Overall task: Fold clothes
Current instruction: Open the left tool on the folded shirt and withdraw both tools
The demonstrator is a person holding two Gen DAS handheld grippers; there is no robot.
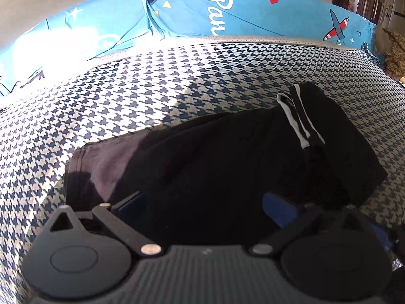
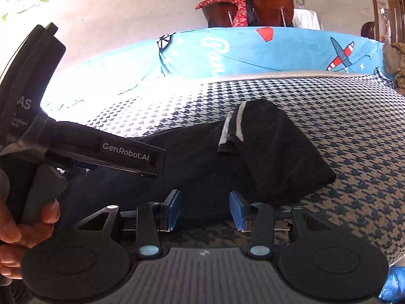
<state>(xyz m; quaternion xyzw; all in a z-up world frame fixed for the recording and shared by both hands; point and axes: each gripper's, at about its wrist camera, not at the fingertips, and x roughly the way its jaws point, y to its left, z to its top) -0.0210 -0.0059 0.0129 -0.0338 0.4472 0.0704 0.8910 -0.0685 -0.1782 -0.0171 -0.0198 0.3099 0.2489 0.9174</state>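
a black garment [image 1: 227, 157] was laid across a houndstooth cover [image 1: 152, 96], its bulk stretched from the near left toward the far right. a white-striped band [image 1: 296, 119] was folded over its upper right part, and the same band [image 2: 234, 129] was seen from the right wrist view. a paler, sunlit hem [image 1: 101, 162] was shown at the garment's left end.

the left tongs [image 1: 202, 205] were held wide open, low over the near edge of the garment; nothing was gripped between the blue pads [image 1: 278, 210]. the dark cloth was seen in the gap and just past the pads, but whether the pads touched it could not be told.

the right tongs [image 2: 205, 210] were also held open, less widely, with blue pads [image 2: 174, 210] set at the garment's [image 2: 278, 157] near edge. nothing was pinched between them; cover and cloth edge were seen in the gap.

in the right wrist view the left tool's body [image 2: 106, 149], marked with a brand name, was seen above the garment's left part, and a hand [image 2: 30, 223] was wrapped around its handle.

behind the cover a blue printed sheet [image 1: 253, 10] with a plane motif was spread, and a wooden chair [image 2: 268, 7] with a red cloth [image 2: 227, 2] over it was seen by the wall.
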